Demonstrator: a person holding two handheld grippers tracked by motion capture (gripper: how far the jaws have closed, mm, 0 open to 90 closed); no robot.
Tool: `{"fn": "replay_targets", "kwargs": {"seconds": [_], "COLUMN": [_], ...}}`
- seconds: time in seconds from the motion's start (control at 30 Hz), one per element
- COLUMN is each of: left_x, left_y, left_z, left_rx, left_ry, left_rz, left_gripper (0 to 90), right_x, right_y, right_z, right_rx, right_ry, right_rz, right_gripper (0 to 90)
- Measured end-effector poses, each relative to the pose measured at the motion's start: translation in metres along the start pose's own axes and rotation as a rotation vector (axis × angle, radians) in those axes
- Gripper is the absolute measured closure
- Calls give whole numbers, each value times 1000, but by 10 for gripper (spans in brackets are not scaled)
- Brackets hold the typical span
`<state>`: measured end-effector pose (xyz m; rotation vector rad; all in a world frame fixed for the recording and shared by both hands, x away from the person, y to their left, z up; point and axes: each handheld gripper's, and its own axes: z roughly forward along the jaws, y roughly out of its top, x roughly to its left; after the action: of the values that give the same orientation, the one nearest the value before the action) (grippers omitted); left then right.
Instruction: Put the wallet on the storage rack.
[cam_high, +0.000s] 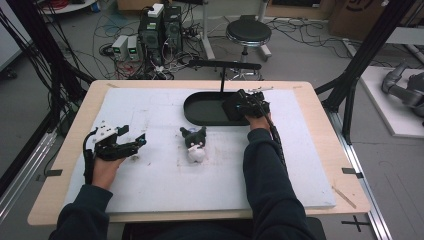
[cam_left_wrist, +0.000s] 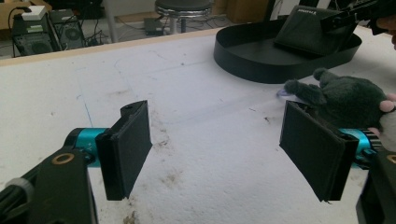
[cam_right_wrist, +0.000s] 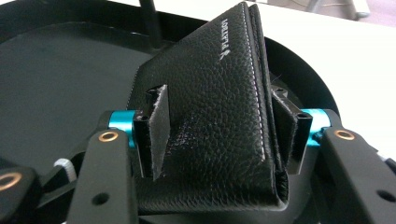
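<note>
We are holding the black wallet (cam_right_wrist: 219, 116) clamped in our right tongs (cam_right_wrist: 219, 135) over the oval tray (cam_high: 200, 112) (not yet released), while our left tongs (cam_left_wrist: 219, 154) are gaping wide and empty beside the plush toy (cam_left_wrist: 348, 98), yet to be collected.

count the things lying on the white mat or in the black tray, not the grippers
2: a black wallet, clamped in the right gripper over the black tray, and a plush toy on the mat's middle.
</note>
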<state>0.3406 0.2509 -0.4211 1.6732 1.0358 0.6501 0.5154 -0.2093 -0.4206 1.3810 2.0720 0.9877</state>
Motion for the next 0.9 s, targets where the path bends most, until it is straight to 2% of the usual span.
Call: {"fn": "replay_targets", "kwargs": {"seconds": [0.03,0.07,0.1,0.17,0.2,0.23,0.37,0.4,0.43,0.5,0.57,0.63,0.67,0.7,0.8,0.83,0.9], "left_x": [0,0,0,0,0,1,0,0,0,0,0,0,1,1,1,2,3], "left_y": [0,0,0,0,0,0,0,0,0,1,1,1,1,1,1,1,2], "left_z": [0,0,0,-1,-1,-1,0,0,-1,-1,-1,-1,-1,-1,-2,-3,-4], "left_rx": [0,-1,-4,-6,-6,-14,-17,-17,-18,-19,-22,-21,-24,-27,-32,-37,-42], "left_ry": [0,-1,-3,-4,-4,-5,-7,-7,-7,-6,-4,-5,-2,-3,16,24,34], "left_rz": [0,-1,0,-6,-6,-10,-13,-13,-15,-16,-14,-15,-17,-22,-25,-27,-33], "left_gripper": [245,245,245,245,245,245,245,245,245,245,245,245,245,245,245,245,245], "right_x": [0,1,3,5,5,3,-13,-13,-21,-26,-30,-32,-32,-32,-32,-32,-31], "right_y": [0,0,1,2,2,2,4,4,2,0,-9,-17,-17,-29,-48,-48,-67], "right_z": [0,2,1,0,0,-5,-26,-26,-41,-54,-72,-88,-88,-104,-125,-125,-139], "right_rx": [0,3,8,16,16,11,-13,-13,-24,-16,-44,-30,-30,-51,-80,-80,-135], "right_ry": [0,26,10,-61,-61,-92,-64,-64,-36,-4,30,48,48,56,73,73,79], "right_rz": [0,-34,-43,-82,-82,-81,-52,-52,-46,-45,-88,-110,-110,-136,-144,-144,-162], "right_gripper": [459,444,408,278,278,218,219,219,219,220,237,236,236,229,218,218,218]}}
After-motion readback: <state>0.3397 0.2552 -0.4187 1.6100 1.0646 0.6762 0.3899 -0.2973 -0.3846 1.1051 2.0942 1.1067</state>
